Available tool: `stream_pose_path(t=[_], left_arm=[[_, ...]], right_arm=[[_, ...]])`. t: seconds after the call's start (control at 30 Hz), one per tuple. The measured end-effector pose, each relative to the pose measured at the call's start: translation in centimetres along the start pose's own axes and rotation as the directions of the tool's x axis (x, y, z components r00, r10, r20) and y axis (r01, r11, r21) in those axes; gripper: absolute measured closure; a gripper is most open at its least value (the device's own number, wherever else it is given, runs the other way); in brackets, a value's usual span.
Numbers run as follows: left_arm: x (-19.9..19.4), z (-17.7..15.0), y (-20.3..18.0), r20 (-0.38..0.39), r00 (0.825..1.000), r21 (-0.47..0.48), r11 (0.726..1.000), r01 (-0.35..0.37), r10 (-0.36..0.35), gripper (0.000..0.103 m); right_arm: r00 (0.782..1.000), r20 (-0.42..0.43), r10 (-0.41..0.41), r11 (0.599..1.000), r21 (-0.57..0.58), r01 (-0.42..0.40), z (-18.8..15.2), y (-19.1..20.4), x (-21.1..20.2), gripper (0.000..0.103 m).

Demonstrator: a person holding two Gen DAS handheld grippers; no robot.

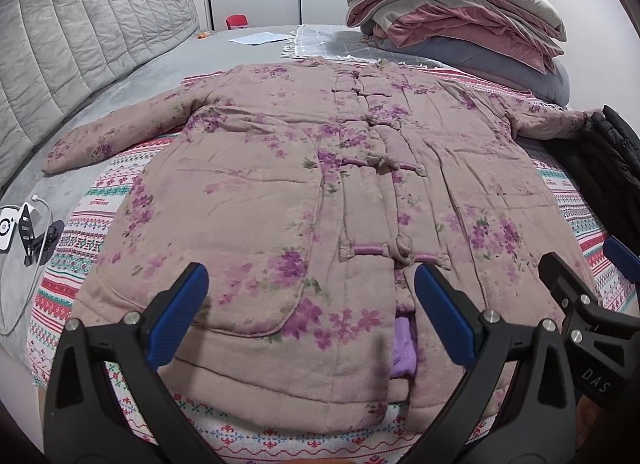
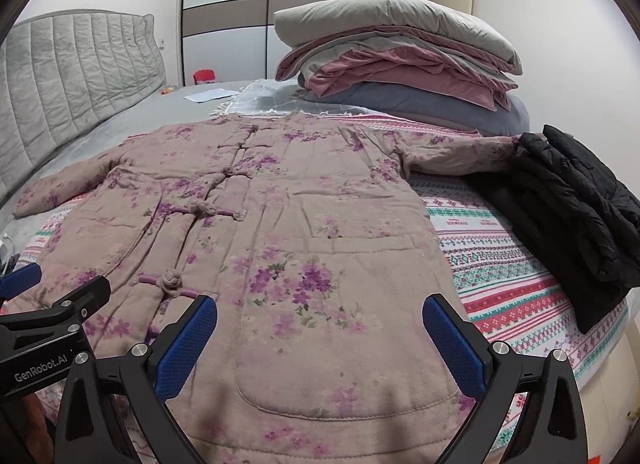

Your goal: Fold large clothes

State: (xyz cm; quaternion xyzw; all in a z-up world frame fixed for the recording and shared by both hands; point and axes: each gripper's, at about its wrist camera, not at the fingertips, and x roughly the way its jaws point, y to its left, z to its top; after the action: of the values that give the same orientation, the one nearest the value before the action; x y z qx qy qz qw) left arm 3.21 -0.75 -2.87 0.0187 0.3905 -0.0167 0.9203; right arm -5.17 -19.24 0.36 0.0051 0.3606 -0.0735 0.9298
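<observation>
Left claw (image 1: 310,306): jaws spread wide apart, gripping nothing, held above the lower hem of the floral padded coat (image 1: 320,192), over its left patch pocket and front opening. Right claw (image 2: 320,334): jaws likewise apart and empty, held above the coat's other patch pocket (image 2: 348,344); from the left wrist view this claw appears at the right edge, and the left claw appears at the left edge of the right wrist view, so the two are side by side near the hem.

The coat lies flat and face up on a striped patterned blanket (image 2: 500,264) spread over the bed (image 1: 120,76), its knotted fastenings closed down the front, collar pointing away from the claws. Both sleeves extend outward: one reaches onto the grey bed cover toward the quilted headboard (image 1: 92,24); the cuff of the other touches a folded black quilted jacket (image 2: 572,216) lying at the blanket's edge.

Beyond the collar: a fringed grey cloth (image 2: 260,98), a sheet of paper (image 1: 258,38), and a stack of folded bedding (image 2: 400,56). A small white device with a cable (image 1: 8,228) rests on the bed cover beside the blanket.
</observation>
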Motion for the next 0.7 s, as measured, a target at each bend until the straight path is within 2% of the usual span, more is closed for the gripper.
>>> stream_pose_path(t=[0.47,0.7], left_arm=[[0.09,0.08,0.21,-0.014,0.999,-0.012,0.999,0.040,-0.040,0.001],[0.17,0.15,0.32,-0.016,0.999,-0.022,0.999,0.034,-0.034,0.001]], right_arm=[[1.000,-0.001,-0.001,1.000,-0.008,0.001,0.09,0.42,0.35,0.000],[1.000,-0.007,-0.002,1.000,-0.006,0.002,0.05,0.39,0.46,0.000]])
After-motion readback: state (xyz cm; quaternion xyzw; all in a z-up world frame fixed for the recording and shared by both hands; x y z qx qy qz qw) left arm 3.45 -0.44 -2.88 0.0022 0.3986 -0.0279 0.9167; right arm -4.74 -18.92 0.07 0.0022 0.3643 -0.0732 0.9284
